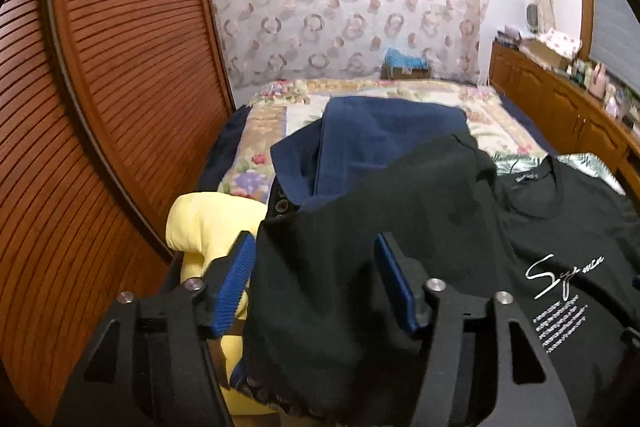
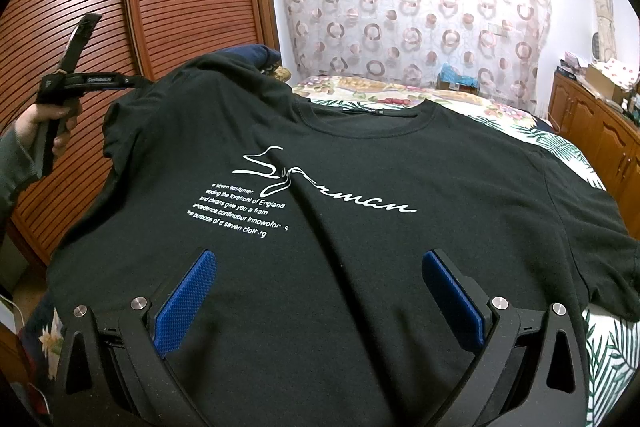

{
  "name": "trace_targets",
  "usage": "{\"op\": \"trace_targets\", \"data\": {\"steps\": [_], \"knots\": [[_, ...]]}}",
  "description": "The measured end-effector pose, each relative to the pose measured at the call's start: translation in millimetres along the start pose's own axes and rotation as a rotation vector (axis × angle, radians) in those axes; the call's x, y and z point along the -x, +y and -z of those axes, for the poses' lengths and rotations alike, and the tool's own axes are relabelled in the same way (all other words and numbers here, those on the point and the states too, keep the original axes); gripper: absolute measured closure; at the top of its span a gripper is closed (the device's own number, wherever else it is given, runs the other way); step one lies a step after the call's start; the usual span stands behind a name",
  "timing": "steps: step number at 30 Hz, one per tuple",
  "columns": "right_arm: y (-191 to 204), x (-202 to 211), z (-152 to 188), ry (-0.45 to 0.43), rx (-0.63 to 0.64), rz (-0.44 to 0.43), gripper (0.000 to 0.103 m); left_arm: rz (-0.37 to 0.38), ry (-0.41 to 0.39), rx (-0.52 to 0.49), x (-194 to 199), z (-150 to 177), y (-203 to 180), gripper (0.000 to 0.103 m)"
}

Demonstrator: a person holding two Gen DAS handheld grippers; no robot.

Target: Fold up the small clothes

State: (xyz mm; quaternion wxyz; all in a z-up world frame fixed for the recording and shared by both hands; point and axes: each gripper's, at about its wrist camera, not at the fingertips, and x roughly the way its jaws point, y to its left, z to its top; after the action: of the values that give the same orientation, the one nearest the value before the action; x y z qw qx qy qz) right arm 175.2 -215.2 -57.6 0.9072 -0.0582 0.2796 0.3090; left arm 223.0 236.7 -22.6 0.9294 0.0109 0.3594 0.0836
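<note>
A black T-shirt (image 2: 340,267) with white script print lies face up on the bed, collar at the far end. My right gripper (image 2: 320,291) is open, its blue pads above the shirt's lower front. My left gripper (image 1: 316,275) is open around the shirt's left sleeve (image 1: 360,227), which drapes between the pads. The left gripper also shows in the right wrist view (image 2: 120,83), at the raised sleeve edge.
A pile of navy clothes (image 1: 380,131) and a yellow garment (image 1: 204,223) lie left of the shirt. The bed has a floral cover (image 2: 560,143). A slatted wooden wardrobe (image 1: 120,87) stands left. A wooden cabinet (image 2: 600,131) runs along the right. A patterned curtain (image 2: 400,7) hangs behind.
</note>
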Motion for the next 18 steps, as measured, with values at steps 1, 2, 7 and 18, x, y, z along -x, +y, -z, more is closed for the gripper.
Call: {"op": "trace_targets", "data": {"steps": [1,2,7,18], "knots": [[-0.5,0.1,0.1,0.0,-0.001,0.0,0.0,0.001,0.029,0.001,-6.3,-1.9,1.1,0.071],[-0.5,0.1,0.0,-0.001,-0.001,-0.001,0.0,0.0,0.055,0.005,-11.0,-2.0,2.9,0.086],[-1.6,-0.2,1.1,-0.001,-0.002,-0.002,0.0,-0.019,0.021,0.029,3.6,-2.7,10.9,0.1],[-3.2,1.0,0.4,0.002,-0.002,-0.002,0.0,0.095,-0.141,-0.108,89.9,-24.4,-50.3,0.1]]}}
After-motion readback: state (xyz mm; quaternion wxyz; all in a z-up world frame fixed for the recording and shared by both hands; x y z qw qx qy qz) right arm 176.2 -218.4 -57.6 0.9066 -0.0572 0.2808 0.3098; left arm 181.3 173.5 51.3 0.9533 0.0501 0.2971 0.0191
